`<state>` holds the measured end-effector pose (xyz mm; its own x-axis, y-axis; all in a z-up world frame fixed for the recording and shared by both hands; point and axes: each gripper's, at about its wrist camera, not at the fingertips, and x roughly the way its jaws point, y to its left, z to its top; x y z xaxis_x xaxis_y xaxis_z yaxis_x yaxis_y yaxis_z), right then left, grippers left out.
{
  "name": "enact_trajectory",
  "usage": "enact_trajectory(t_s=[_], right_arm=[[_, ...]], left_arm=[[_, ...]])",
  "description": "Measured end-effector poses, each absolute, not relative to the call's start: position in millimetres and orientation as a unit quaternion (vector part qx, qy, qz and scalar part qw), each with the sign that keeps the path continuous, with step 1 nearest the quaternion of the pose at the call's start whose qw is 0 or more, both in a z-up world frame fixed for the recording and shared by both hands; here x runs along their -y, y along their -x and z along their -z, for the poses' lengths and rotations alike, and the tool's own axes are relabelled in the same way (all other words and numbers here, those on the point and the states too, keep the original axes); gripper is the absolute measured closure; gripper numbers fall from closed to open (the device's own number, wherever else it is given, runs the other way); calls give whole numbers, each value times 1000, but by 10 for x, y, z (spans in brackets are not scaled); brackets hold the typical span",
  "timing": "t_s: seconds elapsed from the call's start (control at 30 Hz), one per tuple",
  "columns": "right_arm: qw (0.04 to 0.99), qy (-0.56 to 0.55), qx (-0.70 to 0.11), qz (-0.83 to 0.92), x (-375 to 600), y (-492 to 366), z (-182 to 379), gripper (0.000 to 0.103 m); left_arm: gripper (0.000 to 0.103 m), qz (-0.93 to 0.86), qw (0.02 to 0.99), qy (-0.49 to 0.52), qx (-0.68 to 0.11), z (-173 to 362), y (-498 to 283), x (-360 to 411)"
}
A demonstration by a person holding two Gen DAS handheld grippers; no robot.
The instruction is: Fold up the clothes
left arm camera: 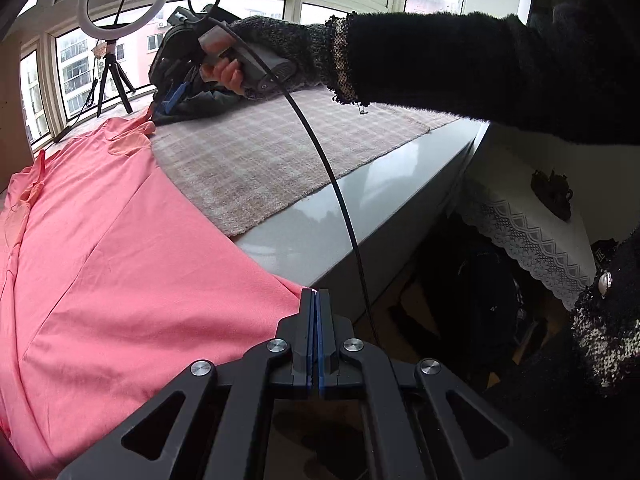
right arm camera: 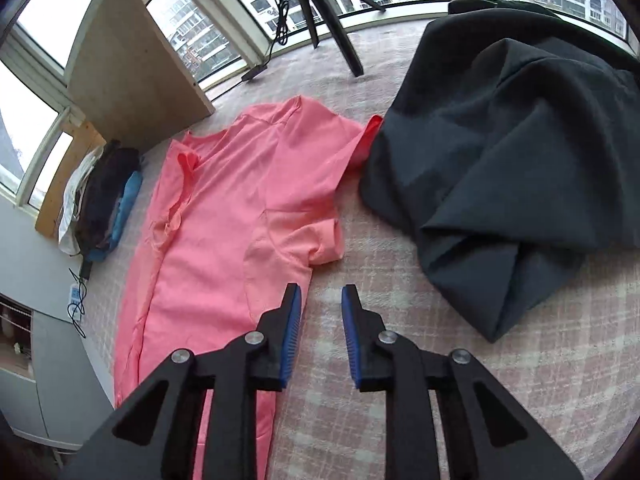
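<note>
A pink T-shirt (left arm camera: 120,248) lies spread on the checked mat, its lower edge hanging over the front of the platform. My left gripper (left arm camera: 315,294) is shut on the shirt's hem corner at that edge. In the right wrist view the same shirt (right arm camera: 224,208) lies lengthwise with a short sleeve (right arm camera: 324,240) folded near the fingers. My right gripper (right arm camera: 321,300) is open and empty, just above the mat beside the shirt's sleeve side. It also shows in the left wrist view (left arm camera: 176,96), far off near the shirt's shoulder.
A heap of dark grey garments (right arm camera: 512,152) lies on the mat right of the shirt, over one sleeve. A ring light tripod (right arm camera: 320,12) stands by the window. Folded clothes (right arm camera: 104,200) are stacked at the left. A cable (left arm camera: 320,168) hangs across the view. The platform edge (left arm camera: 360,208) drops off.
</note>
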<state>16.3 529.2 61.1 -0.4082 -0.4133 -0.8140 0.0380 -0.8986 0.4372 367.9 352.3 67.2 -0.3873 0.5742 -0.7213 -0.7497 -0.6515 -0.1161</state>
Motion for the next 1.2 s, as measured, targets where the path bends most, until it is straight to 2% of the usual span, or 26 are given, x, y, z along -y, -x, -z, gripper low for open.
enact_trajectory(t_s=[0.1, 0.13, 0.2, 0.23, 0.27, 0.53, 0.6, 0.67, 0.77, 0.8, 0.83, 1.07, 1.2], right_arm=[[132, -511, 199, 826, -5418, 50, -707, 82], [136, -508, 192, 828, -5404, 140, -753, 79], [146, -504, 169, 835, -5314, 355, -818, 63], [150, -501, 157, 838, -5269, 463, -849, 53], [148, -499, 137, 843, -5222, 579, -851, 49], [127, -570, 60, 810, -5176, 1193, -411, 49], [135, -572, 36, 808, -5123, 1148, -367, 58], [144, -583, 15, 799, -5060, 1118, -317, 98], [134, -576, 0, 806, -5003, 1091, -380, 100], [133, -570, -1, 811, -4988, 1083, -426, 100], [132, -564, 1, 815, -4977, 1083, -484, 100], [125, -540, 30, 832, -4839, 1150, -942, 101], [121, -536, 47, 834, -4598, 1227, -1177, 101]], left_arm=[[103, -815, 400, 408, -99, -712, -3596, -3491], [95, -808, 399, 424, -89, -720, -3557, -3471], [78, -810, 380, 440, -70, -755, -3496, -3410], [74, -814, 376, 439, -60, -792, -3474, -3371], [74, -818, 369, 437, -54, -814, -3446, -3346], [67, -827, 330, 456, -13, -703, -3110, -3428], [66, -820, 331, 466, -2, -634, -3074, -3495], [65, -816, 335, 470, -15, -561, -3104, -3590], [67, -817, 332, 470, -43, -465, -3166, -3711], [81, -819, 328, 468, -51, -440, -3173, -3721], [103, -820, 326, 468, -50, -428, -3169, -3706], [103, -844, 318, 431, 22, -731, -3143, -3286], [103, -862, 274, 419, 74, -829, -3177, -2835]])
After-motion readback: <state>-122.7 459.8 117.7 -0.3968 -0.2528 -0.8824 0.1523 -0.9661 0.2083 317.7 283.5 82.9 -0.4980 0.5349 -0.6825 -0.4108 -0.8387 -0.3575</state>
